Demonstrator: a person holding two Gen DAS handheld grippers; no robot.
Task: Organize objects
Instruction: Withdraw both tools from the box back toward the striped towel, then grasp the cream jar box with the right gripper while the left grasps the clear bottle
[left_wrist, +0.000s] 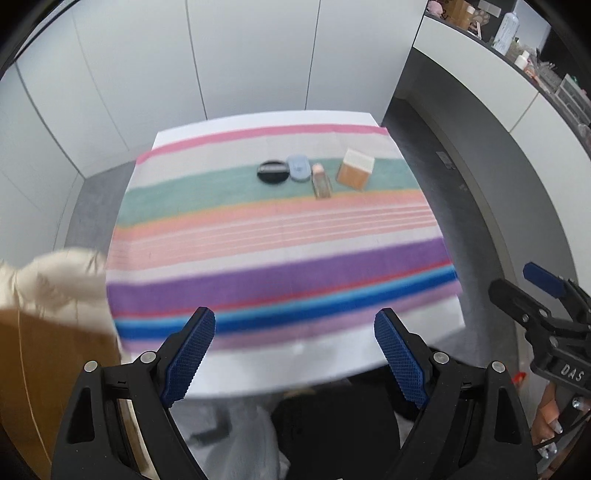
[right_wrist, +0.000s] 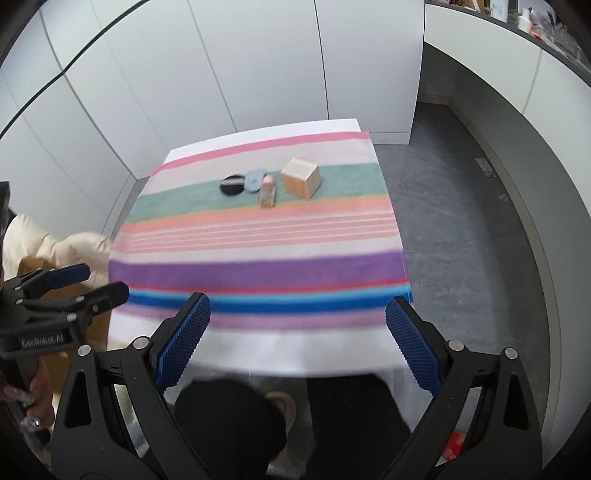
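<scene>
On the green stripe of a striped cloth (left_wrist: 280, 229) (right_wrist: 258, 236) lie a black round compact (left_wrist: 272, 171) (right_wrist: 232, 184), a pale blue case (left_wrist: 299, 167) (right_wrist: 254, 180), a small clear bottle with a pink cap (left_wrist: 320, 181) (right_wrist: 267, 194) and an orange box with a white top (left_wrist: 355, 169) (right_wrist: 301, 176). My left gripper (left_wrist: 294, 341) (right_wrist: 88, 281) hangs open over the table's near edge, nothing between its fingers. My right gripper (right_wrist: 298, 328) (left_wrist: 524, 280) is open too, empty, to the right of the left one. Both are far from the objects.
The white table (left_wrist: 280, 369) stands against white wall panels, with grey floor (right_wrist: 461, 240) to its right. A cream cloth over a brown box (left_wrist: 48, 332) sits at the left. A cluttered counter (left_wrist: 517, 55) curves along the right. The person's dark legs (right_wrist: 332, 424) show below.
</scene>
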